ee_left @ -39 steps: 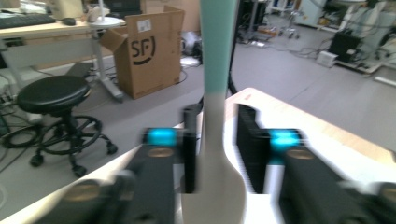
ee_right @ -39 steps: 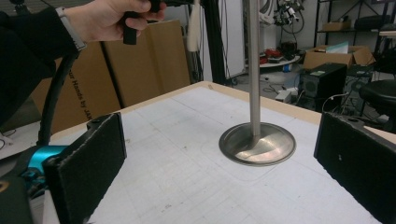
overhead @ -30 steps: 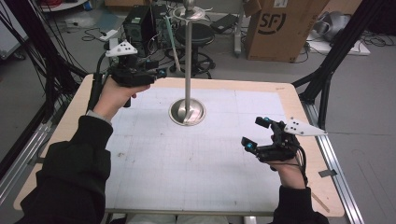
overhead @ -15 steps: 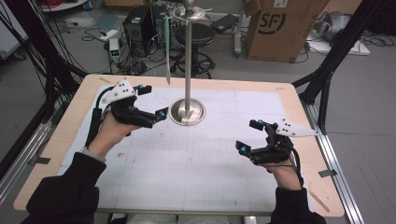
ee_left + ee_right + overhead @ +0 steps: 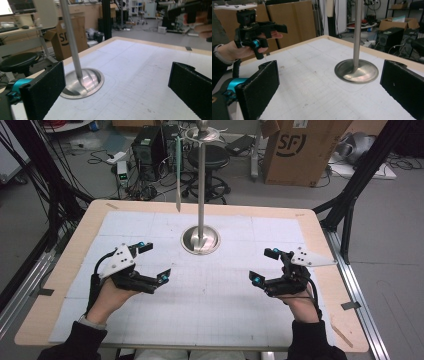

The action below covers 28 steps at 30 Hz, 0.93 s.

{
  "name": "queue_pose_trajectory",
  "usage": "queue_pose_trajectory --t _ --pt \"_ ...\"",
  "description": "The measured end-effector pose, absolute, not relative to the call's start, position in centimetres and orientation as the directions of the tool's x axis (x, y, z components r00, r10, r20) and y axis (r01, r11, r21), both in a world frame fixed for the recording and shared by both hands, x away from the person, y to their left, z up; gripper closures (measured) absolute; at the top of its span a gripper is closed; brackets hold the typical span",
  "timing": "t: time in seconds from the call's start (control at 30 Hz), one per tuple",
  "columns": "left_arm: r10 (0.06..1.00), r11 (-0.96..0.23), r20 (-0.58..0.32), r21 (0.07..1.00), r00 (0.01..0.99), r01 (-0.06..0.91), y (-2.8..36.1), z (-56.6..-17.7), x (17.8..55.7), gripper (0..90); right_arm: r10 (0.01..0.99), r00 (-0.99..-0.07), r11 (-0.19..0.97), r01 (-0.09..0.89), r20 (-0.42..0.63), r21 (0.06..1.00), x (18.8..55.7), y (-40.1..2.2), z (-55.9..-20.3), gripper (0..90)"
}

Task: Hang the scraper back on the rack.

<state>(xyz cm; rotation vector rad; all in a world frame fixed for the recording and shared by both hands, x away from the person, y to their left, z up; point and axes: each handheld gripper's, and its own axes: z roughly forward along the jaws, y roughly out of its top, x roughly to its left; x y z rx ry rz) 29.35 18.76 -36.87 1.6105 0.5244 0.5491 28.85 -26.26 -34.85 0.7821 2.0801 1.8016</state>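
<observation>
A metal stand with a round base (image 5: pixel 200 240) and a tall pole (image 5: pixel 201 185) rises at the table's far middle. A pale strip (image 5: pixel 177 170) hangs from its top disc. My left gripper (image 5: pixel 155 261) hovers open over the near left of the white mat (image 5: pixel 210 305), with nothing between its jaws. My right gripper (image 5: pixel 262 265) is open and bare over the near right. In the left gripper view the open gripper (image 5: pixel 117 90) faces the stand's base (image 5: pixel 82 82). The right gripper (image 5: pixel 330 90) faces the base (image 5: pixel 357 71) and the left gripper (image 5: pixel 259 27).
Behind the table stand a cardboard box (image 5: pixel 300 150), a black stool (image 5: pixel 215 157) and a computer tower (image 5: pixel 150 145) among cables. Black frame struts (image 5: pixel 350 195) rise at the far right corner. The wooden table edge (image 5: pixel 65 270) borders the mat.
My left gripper has come back from the far left beside the stand to the near left of the mat. The right gripper has shifted slightly inward.
</observation>
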Motion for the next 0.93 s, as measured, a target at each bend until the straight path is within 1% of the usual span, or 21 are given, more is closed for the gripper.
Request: queue_pose_trajectory --t 0.03,0.1,0.13,0.2,0.23,0.33,0.4,0.53,0.57,0.67,0.77,0.93 --pt "0.625 -0.086 0.048 0.996 0.779 0.007 19.1 -37.1 29.4 1.7 0.566 -0.813 0.083 0.217 0.133 0.973 28.9 -26.2 -35.1 1.1" --pt "0.601 -0.119 0.062 0.993 0.797 0.012 19.7 -37.2 29.6 1.8 0.569 -0.811 0.091 0.221 0.131 0.971 29.1 -25.9 -35.6 1.1" --pt "0.601 -0.118 0.054 0.993 0.797 0.021 19.9 -37.2 29.6 1.8 0.568 -0.812 0.094 0.224 0.132 0.970 29.2 -25.8 -35.9 1.1" --pt "0.572 -0.089 0.008 0.995 0.820 0.052 20.5 -37.3 29.5 1.8 0.570 -0.811 0.105 0.230 0.131 0.968 29.3 -25.5 -36.2 1.1" --pt "0.563 -0.087 0.001 0.995 0.826 0.058 20.7 -37.3 29.5 1.8 0.572 -0.810 0.110 0.235 0.132 0.966 29.4 -25.4 -36.4 1.1" --pt "0.557 -0.106 0.005 0.992 0.830 0.066 21.5 -37.5 29.4 1.8 0.581 -0.803 0.107 0.238 0.133 0.965 29.5 -25.6 -36.9 1.1" --pt "0.575 -0.105 0.000 0.992 0.818 0.074 22.4 -37.6 29.5 1.8 0.590 -0.795 0.097 0.245 0.143 0.965 29.5 -26.0 -37.0 1.1" --pt "0.605 -0.066 -0.062 0.990 0.794 0.128 24.3 -37.7 29.7 1.8 0.608 -0.779 0.065 0.242 0.154 0.968 29.4 -26.9 -37.1 1.1" --pt "0.597 -0.050 -0.088 0.988 0.797 0.146 24.7 -37.7 29.7 1.8 0.613 -0.775 0.060 0.241 0.155 0.969 29.4 -27.1 -37.1 1.1" --pt "0.526 0.008 -0.171 0.981 0.833 0.195 25.2 -37.7 29.6 1.8 0.617 -0.769 0.037 0.243 0.169 0.969 29.5 -27.6 -37.1 1.1" --pt "0.518 0.005 -0.158 0.983 0.841 0.181 25.1 -37.6 29.5 1.8 0.617 -0.769 0.023 0.232 0.168 0.973 29.5 -27.8 -37.0 1.1" --pt "0.555 -0.009 -0.124 0.988 0.823 0.155 25.1 -37.6 29.5 1.8 0.622 -0.764 0.028 0.238 0.170 0.971 29.5 -27.8 -37.0 1.1"
